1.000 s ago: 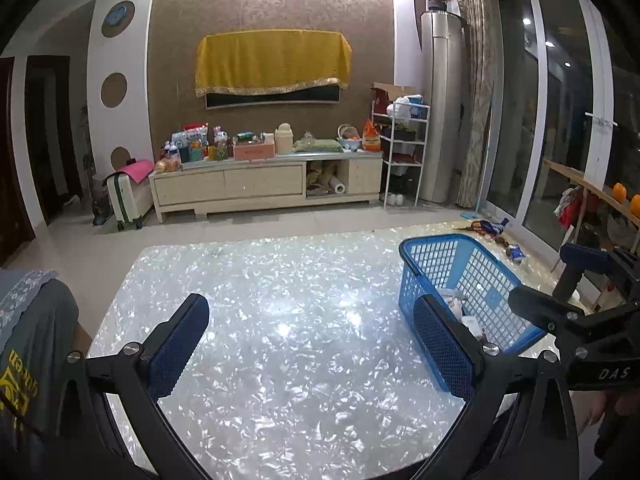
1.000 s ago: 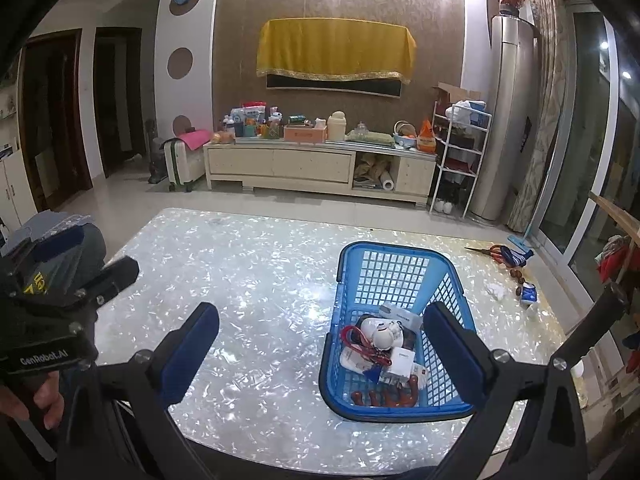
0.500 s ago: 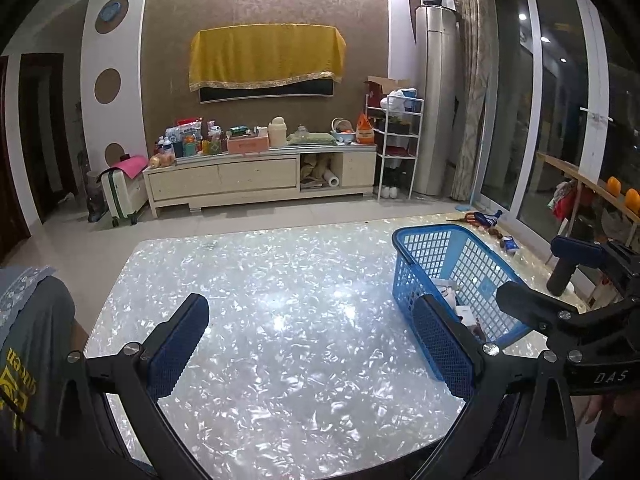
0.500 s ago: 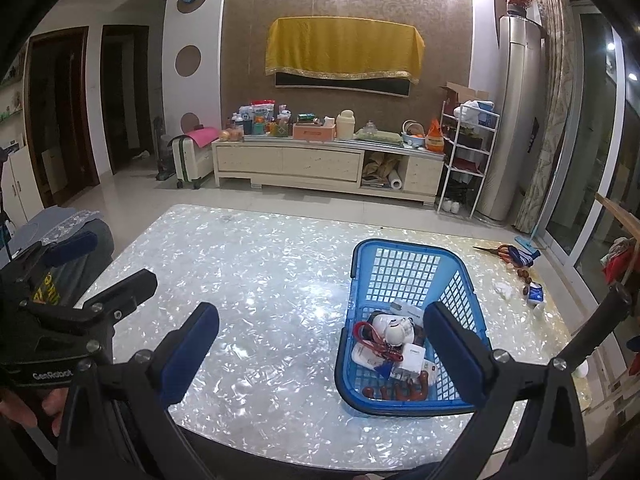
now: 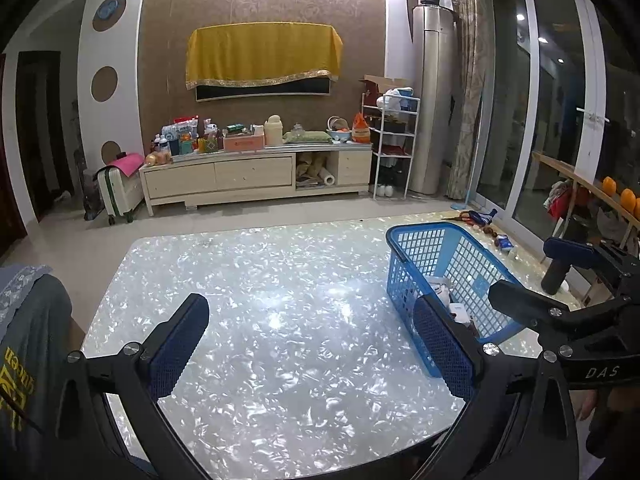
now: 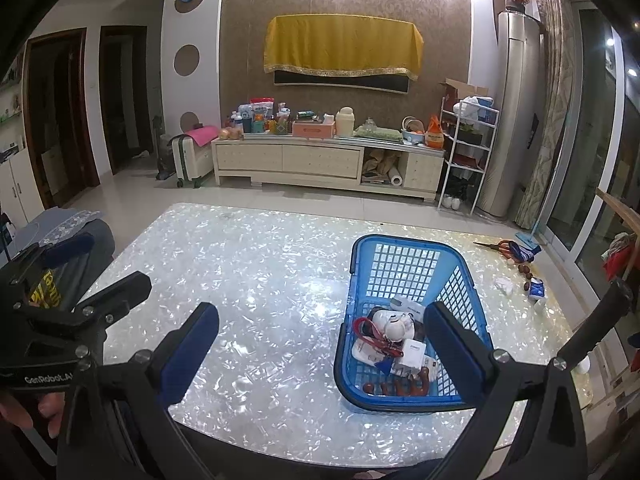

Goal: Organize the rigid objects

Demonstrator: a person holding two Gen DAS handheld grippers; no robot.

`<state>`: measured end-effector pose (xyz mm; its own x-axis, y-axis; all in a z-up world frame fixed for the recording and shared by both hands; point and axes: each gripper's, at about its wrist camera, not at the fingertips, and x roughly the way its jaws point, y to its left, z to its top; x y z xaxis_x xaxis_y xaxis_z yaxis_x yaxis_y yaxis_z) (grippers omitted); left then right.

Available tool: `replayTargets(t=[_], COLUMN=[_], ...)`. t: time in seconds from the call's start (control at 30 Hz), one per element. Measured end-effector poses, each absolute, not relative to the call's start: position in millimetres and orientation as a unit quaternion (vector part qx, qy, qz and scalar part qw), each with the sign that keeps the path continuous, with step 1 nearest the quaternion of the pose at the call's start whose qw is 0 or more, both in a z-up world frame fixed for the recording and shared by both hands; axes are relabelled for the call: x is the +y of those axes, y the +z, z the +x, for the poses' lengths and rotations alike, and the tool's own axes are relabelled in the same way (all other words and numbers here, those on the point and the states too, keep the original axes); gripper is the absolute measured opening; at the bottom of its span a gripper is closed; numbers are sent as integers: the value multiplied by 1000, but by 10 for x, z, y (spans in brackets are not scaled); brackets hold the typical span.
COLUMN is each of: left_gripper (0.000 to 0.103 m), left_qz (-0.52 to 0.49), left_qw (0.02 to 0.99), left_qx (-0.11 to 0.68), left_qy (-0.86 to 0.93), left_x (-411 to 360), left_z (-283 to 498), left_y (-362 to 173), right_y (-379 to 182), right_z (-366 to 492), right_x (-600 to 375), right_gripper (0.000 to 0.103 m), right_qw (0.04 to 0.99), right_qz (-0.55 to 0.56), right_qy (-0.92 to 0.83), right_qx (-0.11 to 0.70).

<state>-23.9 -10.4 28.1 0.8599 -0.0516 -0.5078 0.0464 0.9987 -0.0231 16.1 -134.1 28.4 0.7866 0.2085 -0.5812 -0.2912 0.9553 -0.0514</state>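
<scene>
A blue plastic basket (image 6: 404,252) stands on the right part of the pearly white table (image 6: 260,280). It holds several small items: a white round object (image 6: 394,322), a white box (image 6: 412,354), a red cord (image 6: 366,330) and brown pieces (image 6: 394,387). The basket also shows in the left wrist view (image 5: 424,236). My left gripper (image 5: 310,344) is open and empty above the table's near edge, left of the basket. My right gripper (image 6: 320,348) is open and empty, its right finger over the basket's near end.
Scissors (image 6: 510,249) and small loose items (image 6: 534,290) lie on the table's far right corner. A chair with grey cloth (image 5: 28,320) stands at the table's left. A cluttered TV cabinet (image 5: 256,176) and a white shelf rack (image 5: 394,144) stand by the far wall.
Both grippers have pulled back and risen slightly, so the table and basket look a little farther. Both stay open and empty. The basket has not moved.
</scene>
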Motion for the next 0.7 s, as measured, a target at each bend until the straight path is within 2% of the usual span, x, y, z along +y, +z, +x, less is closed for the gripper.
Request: replayTargets(t=[0.7], left_gripper=[103], left_qz=[-3], left_qw=[963], left_qx=[269], left_qy=[-31], left_x=[-113], left_z=[-231], left_y=[264], right_y=[297], right_z=[158], right_x=[-1383], right_gripper=[103], right_qw=[940], right_qz=[-66], right_qy=[137], right_qx=[304])
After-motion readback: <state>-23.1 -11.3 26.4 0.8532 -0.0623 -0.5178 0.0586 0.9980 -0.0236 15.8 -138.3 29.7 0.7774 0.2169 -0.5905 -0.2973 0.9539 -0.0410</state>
